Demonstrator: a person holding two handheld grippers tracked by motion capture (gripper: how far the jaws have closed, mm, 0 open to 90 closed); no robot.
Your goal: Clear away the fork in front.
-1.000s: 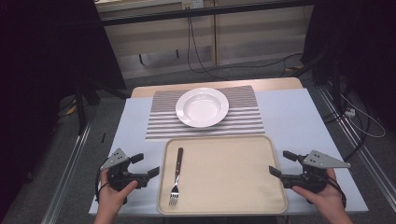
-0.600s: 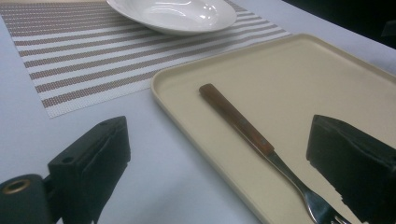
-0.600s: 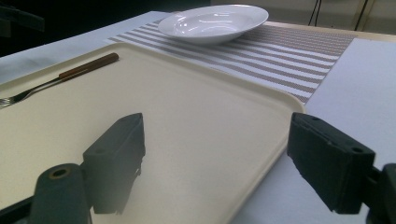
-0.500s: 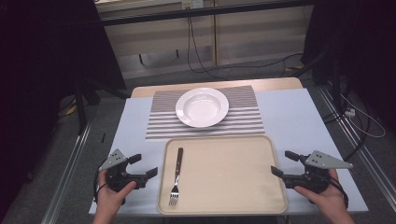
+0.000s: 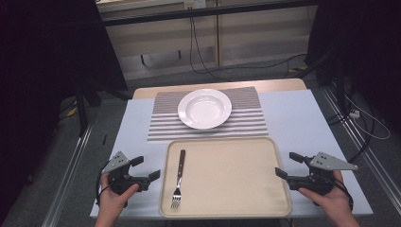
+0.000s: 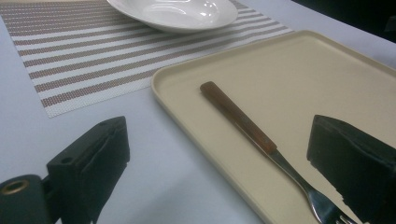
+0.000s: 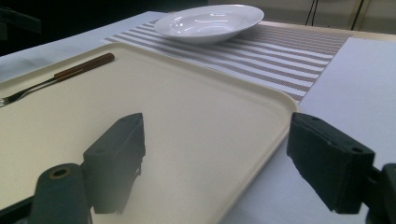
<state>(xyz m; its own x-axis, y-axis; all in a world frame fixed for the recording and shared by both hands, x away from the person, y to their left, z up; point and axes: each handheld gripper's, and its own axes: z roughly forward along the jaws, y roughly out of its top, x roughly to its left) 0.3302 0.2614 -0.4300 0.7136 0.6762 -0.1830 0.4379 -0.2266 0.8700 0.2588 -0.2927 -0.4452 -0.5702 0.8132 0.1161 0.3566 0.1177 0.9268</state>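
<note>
While both the left gripper [image 5: 146, 169] and right gripper [image 5: 287, 164] gape empty beside the tray [image 5: 236, 208], its fork [image 5: 178, 178] lies unobstructed, plate [image 5: 204, 108] beyond on the striped mat [image 5: 250, 118].

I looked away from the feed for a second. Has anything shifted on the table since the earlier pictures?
Nothing visibly changed. Both tongs, left and right, stay open and empty beside the tray, the fork lies on the tray's left side as before, and the white plate sits on the striped mat.
</note>
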